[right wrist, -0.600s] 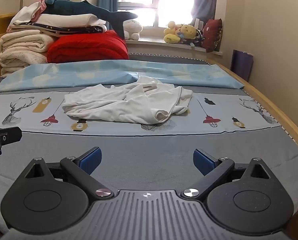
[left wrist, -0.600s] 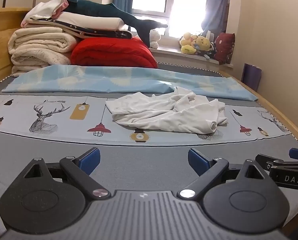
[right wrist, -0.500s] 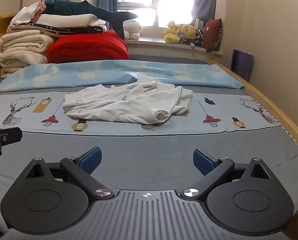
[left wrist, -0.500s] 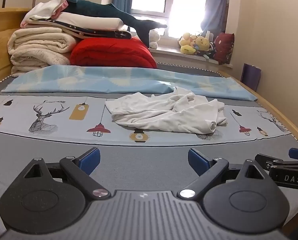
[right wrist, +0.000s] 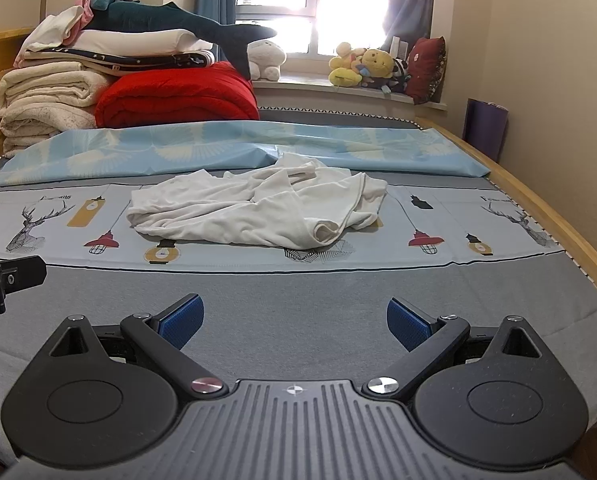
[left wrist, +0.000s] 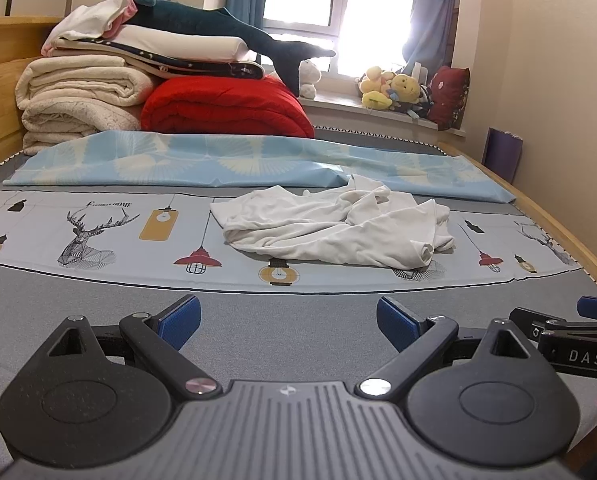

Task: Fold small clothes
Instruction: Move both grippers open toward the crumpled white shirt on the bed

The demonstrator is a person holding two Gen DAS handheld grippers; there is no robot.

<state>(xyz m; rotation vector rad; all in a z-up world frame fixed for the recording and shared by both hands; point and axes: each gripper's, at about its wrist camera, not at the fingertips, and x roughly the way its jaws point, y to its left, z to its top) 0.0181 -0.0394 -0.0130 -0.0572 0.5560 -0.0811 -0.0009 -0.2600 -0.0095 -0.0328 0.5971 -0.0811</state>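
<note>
A crumpled white garment [left wrist: 334, 226] lies on the printed light-blue cloth [left wrist: 98, 236] in the middle of the bed; it also shows in the right wrist view [right wrist: 258, 208]. My left gripper [left wrist: 288, 320] is open and empty, low over the grey mattress, well short of the garment. My right gripper [right wrist: 294, 320] is open and empty too, at about the same distance from it. The right gripper shows at the right edge of the left wrist view [left wrist: 570, 336].
A folded blue sheet [left wrist: 238, 158] lies behind the garment. Stacked blankets [left wrist: 78, 96], a red quilt [left wrist: 226, 110] and a plush shark [left wrist: 218, 28] sit at the far left. Plush toys [left wrist: 394, 88] line the windowsill. The wooden bed edge [right wrist: 558, 224] runs along the right.
Both grippers have crept slightly forward and to the right; the garment has not moved and both jaws stay open.
</note>
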